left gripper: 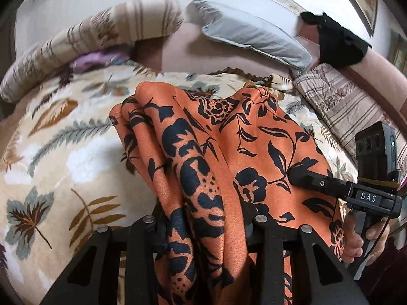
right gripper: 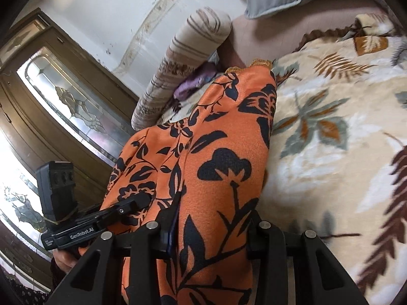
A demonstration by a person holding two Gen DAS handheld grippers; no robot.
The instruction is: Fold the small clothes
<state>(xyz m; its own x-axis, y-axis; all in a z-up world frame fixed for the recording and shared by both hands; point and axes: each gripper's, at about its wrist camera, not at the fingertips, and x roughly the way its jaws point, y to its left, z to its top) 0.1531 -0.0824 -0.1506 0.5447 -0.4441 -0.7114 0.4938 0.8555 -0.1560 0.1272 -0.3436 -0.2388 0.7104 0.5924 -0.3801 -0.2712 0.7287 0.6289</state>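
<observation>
The orange garment with the black floral print [left gripper: 229,152] is held up off the bed between the two hand-held tools, hanging in gathered folds above the leaf-patterned blanket [left gripper: 51,157]. Its long axis runs away from both cameras toward the head of the bed, where its far end droops onto the blanket; in the right wrist view a gold-trimmed edge [right gripper: 259,63] marks that far end, near the striped bolster pillow [right gripper: 188,48].

The left gripper [left gripper: 206,226] has a thick bunch of the fabric pinched between its fingers, the cloth spilling over and hiding the tips. The right gripper [right gripper: 211,231] is likewise clamped on the fabric, which drapes across its fingers and falls below them. Each tool shows from the side in the other's camera, its tip buried in the cloth.

A grey pillow [left gripper: 254,35] lies against the headboard, with a black cloth [left gripper: 338,43] and a folded striped quilt [left gripper: 351,109] near it. A wooden cabinet with leaded glass [right gripper: 63,96] stands beside the bed.
</observation>
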